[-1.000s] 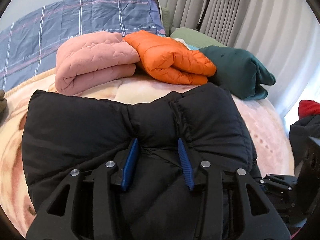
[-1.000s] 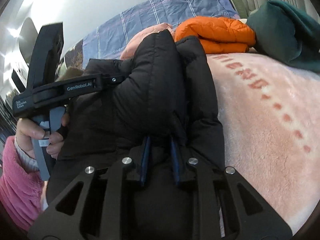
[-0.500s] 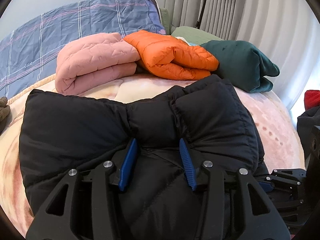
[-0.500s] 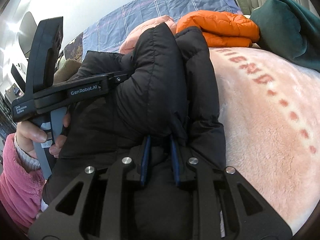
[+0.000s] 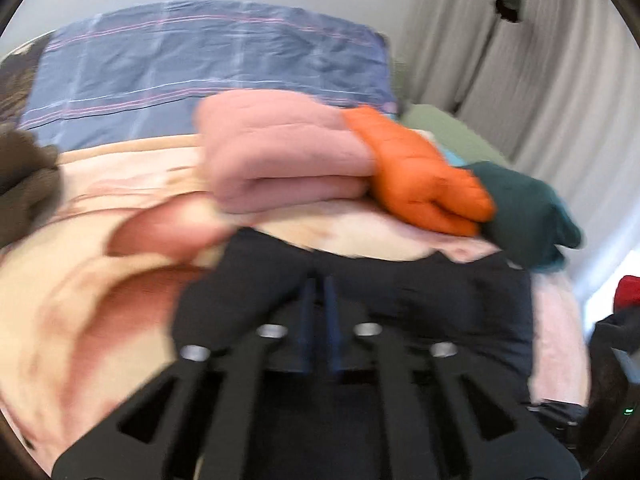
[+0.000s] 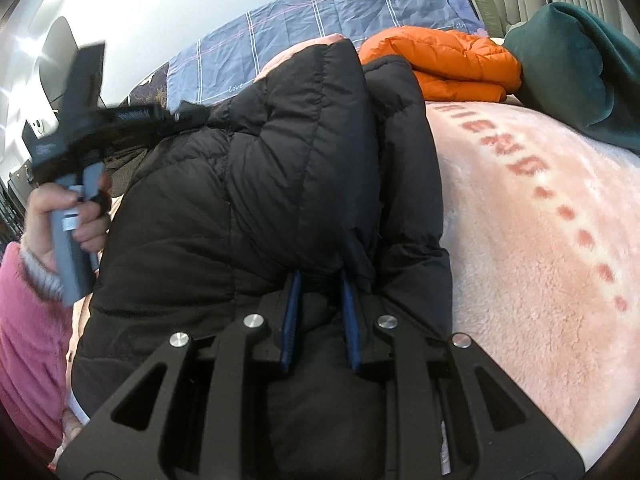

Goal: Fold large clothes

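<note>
Currently the black puffer jacket (image 6: 280,184) lies bunched on the bed, over a pink fleece blanket (image 6: 540,260) with reddish lettering and dots across it.

Right tool (image 6: 320,280): blue pads sunk into the jacket's near edge, jaws narrow, a thick fold of black fabric pinched between them. Gripping the jacket. Part of the jacket rises in a tall padded ridge directly ahead of this tool.

Left tool (image 5: 319,292): left wrist view is motion-blurred. Blue fingers stand side by side, jaws drawn fully together. They sit at the jacket's far edge; blur prevents telling whether any fabric is caught between them. In the right wrist view the same tool is at far left, also blurred, its tip at the jacket's left side, its grey handle held by a hand (image 6: 60,212) in a pink sleeve (image 6: 28,332).

Background, far side of the bed:
- folded pink quilted garment (image 5: 280,160)
- folded orange puffer jacket (image 5: 416,176), touching the pink one on its right
- dark green garment (image 5: 524,216), just beside the orange one
- blue plaid pillow (image 5: 200,68) against the wall behind the stack
- pale curtain (image 5: 540,80) on the right

Brown fuzzy item at left edge of left wrist view, unidentifiable.
</note>
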